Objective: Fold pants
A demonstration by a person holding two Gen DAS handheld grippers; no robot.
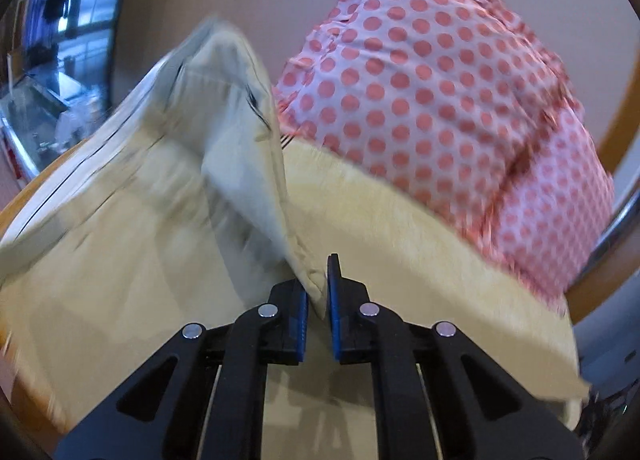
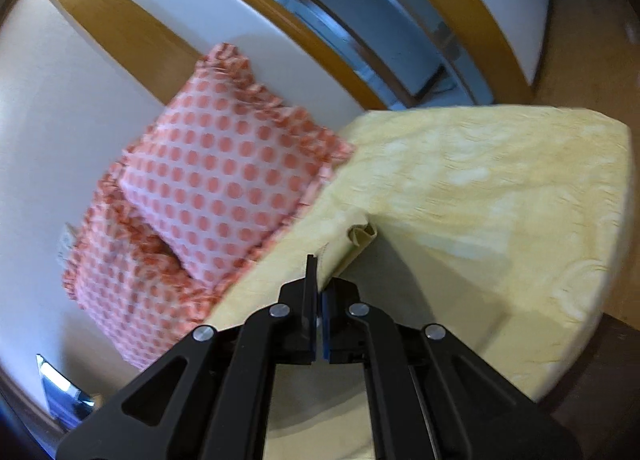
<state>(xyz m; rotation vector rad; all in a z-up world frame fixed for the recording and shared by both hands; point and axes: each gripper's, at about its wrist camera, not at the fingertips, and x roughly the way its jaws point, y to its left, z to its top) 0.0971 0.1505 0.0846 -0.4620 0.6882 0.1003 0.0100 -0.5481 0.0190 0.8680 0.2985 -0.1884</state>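
Left wrist view | pants [image 1: 224,132] soft, limp, likely light | hem pinched by left gripper [image 1: 318,292] | right gripper [image 2: 320,292] clamped on another edge, best held at corners

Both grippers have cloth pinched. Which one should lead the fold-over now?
Left, probably: the left gripper pinches a wide, lifted panel of the pale beige pants; the right gripper shows only a small rolled edge.

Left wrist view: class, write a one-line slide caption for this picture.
Left gripper pinches a corner of the beige pants, lifting them above the yellow bed beside polka-dot pillows.
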